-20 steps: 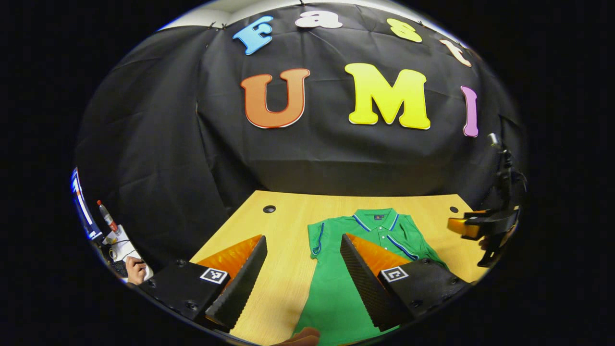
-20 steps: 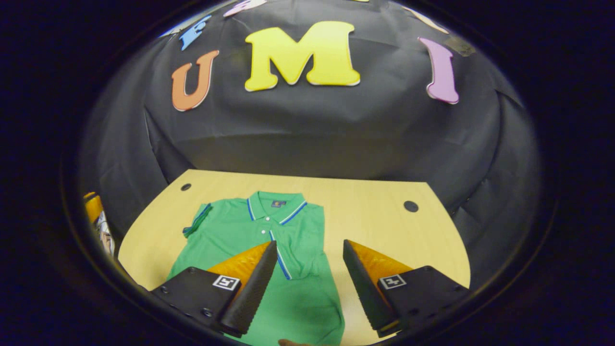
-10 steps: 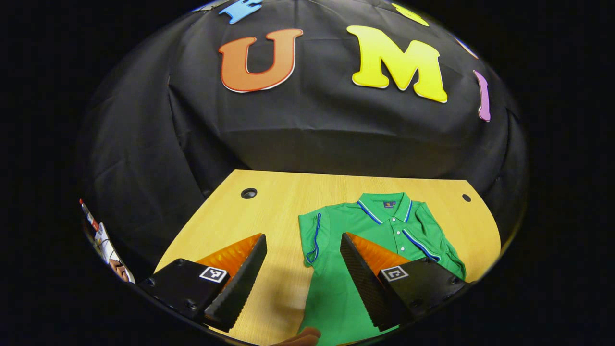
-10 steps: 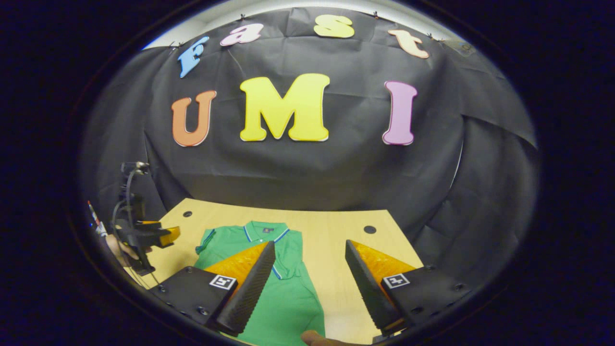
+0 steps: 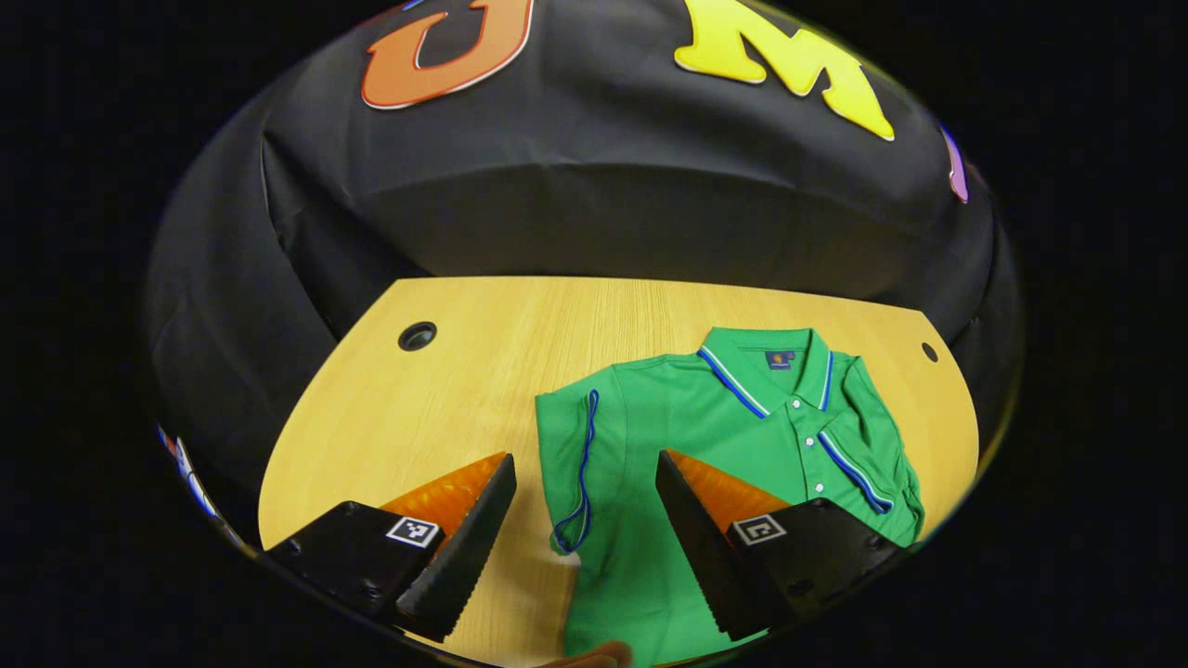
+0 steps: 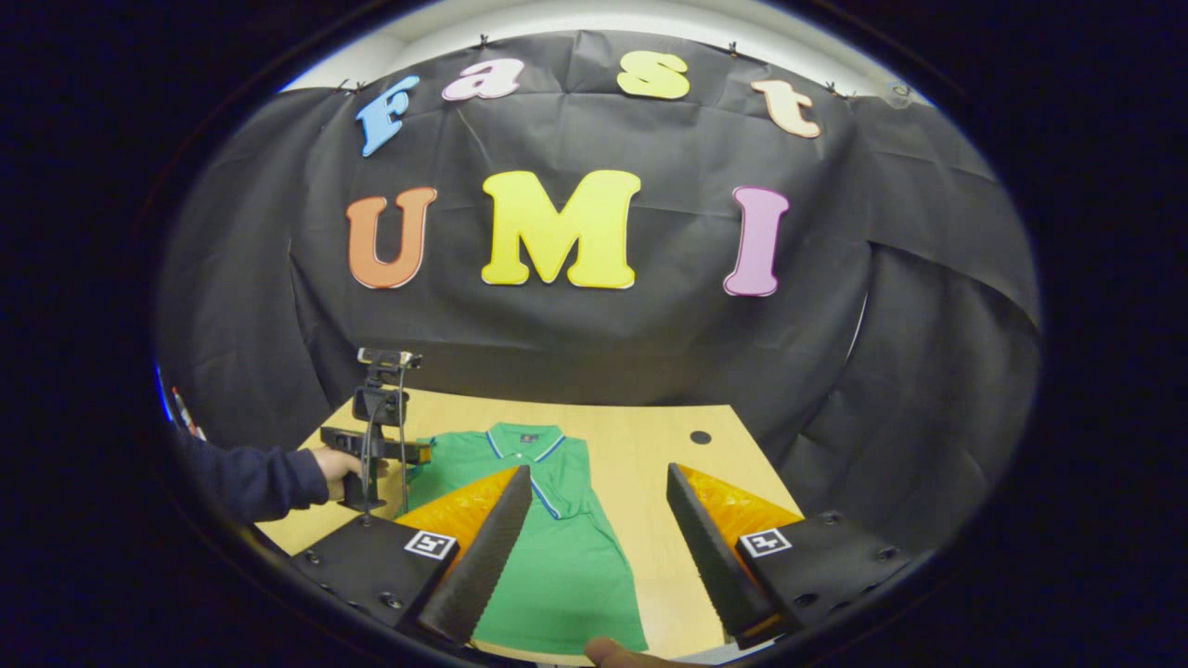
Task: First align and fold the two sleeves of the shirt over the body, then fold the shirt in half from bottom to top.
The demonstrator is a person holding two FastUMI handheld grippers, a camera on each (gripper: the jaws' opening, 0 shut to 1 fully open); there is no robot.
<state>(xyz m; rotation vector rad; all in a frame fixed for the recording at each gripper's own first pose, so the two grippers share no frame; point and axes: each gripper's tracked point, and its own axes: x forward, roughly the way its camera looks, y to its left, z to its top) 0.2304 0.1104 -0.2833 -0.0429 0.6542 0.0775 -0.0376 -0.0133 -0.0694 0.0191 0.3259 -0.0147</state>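
As left tool [image 5: 580,506] dips nearer shirt [image 5: 705,436] — right tool [image 6: 599,515] unchanged, open.

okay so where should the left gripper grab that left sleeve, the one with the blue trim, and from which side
Judging by the left gripper view, take the sleeve at its blue-trimmed cuff edge, near the lower corner that lies loose on the table. Come from the bare wood on the shirt's outer side. That edge is free and slightly lifted, and the open left gripper already straddles it.
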